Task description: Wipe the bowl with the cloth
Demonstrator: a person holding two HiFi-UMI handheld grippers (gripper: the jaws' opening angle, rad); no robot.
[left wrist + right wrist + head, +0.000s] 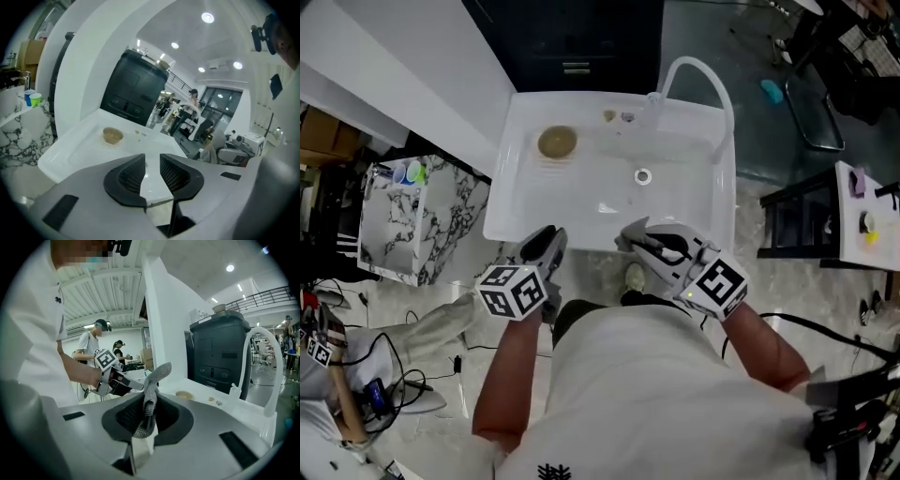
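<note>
A: What is seen closest to the lens?

B: The cloth (149, 399), a grey knitted strip, is clamped between the closed jaws of the right gripper (147, 414). Its long axis runs outward along the jaws, and the free end is bent over at the top, toward the sink (581, 202).

A: Why would it be held so?

B: Probably so that a loose length is left ahead of the pads for rubbing. That is a judgement only.

A: And the bowl?

B: The bowl (557, 142) is set in the sink's far left corner, mouth up. Being round, it has no long axis. It is well apart from the cloth.

A: The other gripper?

B: The left gripper (152, 172) is held at the sink's near edge with its jaws parted; nothing is gripped between them. It is likely meant for steadying the bowl. The faucet (703, 80) is mounted at the sink's far right corner.
</note>
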